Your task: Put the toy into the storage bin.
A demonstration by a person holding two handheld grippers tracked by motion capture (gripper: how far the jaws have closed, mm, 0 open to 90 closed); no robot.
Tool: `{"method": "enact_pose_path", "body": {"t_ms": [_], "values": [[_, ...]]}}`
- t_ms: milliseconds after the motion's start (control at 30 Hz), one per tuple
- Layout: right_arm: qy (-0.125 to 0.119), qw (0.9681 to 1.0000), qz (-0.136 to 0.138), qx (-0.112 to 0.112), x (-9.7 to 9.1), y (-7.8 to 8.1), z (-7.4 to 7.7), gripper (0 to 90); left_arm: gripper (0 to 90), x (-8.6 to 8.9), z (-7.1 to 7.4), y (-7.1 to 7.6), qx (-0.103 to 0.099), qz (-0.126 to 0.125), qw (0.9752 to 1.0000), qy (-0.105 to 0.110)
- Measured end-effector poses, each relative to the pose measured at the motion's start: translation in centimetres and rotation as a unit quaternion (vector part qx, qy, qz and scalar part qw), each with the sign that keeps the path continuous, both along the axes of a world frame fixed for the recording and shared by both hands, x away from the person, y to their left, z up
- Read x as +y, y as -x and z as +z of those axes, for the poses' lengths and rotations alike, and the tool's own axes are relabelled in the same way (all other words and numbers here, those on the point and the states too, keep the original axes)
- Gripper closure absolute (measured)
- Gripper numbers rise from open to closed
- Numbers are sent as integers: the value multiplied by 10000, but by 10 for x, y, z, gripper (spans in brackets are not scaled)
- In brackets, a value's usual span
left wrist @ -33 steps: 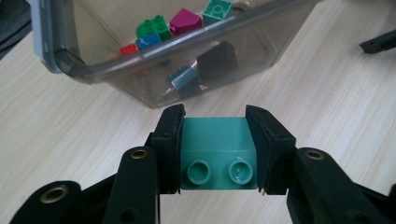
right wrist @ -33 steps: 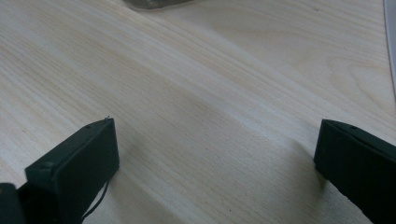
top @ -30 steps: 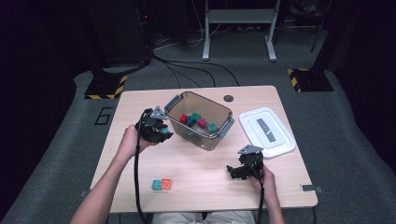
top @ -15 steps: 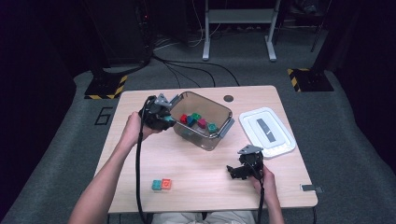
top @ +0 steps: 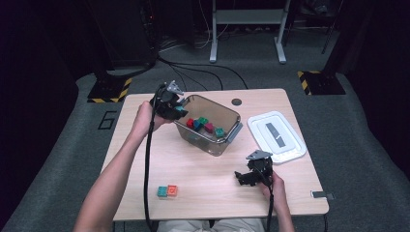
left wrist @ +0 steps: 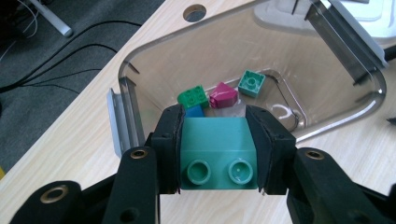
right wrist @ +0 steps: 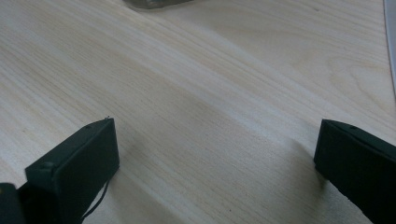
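My left gripper [left wrist: 215,154] is shut on a teal two-stud brick [left wrist: 215,150], held over the near-left rim of a clear plastic bin [left wrist: 378,84]. In the high view that gripper [top: 175,107] hangs at the bin's [top: 233,137] left corner. Inside the bin lie a green brick [left wrist: 193,98], a magenta brick [left wrist: 224,94], a teal brick [left wrist: 252,83] and a blue brick [left wrist: 194,112]. My right gripper [top: 247,178] rests low over the table's front right, jaws wide apart with bare wood between them [right wrist: 215,154].
A white lid [top: 276,136] lies flat to the right of the bin. A teal brick [top: 162,192] and an orange-red brick [top: 172,190] sit side by side near the table's front edge. A round cable hole [top: 236,102] is behind the bin.
My left gripper has carried the teal brick up and to the right, from beside the bin to over its left corner. The right gripper has stayed where it was.
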State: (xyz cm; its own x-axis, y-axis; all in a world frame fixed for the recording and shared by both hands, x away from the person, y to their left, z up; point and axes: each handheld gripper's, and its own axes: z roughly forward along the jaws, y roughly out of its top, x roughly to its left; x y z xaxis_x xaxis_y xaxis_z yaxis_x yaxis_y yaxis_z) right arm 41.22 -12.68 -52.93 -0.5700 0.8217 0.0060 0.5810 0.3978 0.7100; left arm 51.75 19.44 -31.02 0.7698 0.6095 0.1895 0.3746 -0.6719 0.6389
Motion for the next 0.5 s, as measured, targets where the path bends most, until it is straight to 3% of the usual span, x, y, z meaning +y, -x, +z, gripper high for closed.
{"method": "enact_pose_path", "body": {"t_ms": [233,500], "values": [[0,10000,1,-1,0,0,0,0,588,-19,0,-14,27,-23,10000,-39],[-7,10000,-11,-1,0,0,0,0,587,-34,-14,-33,254,62,9995,-149]]}}
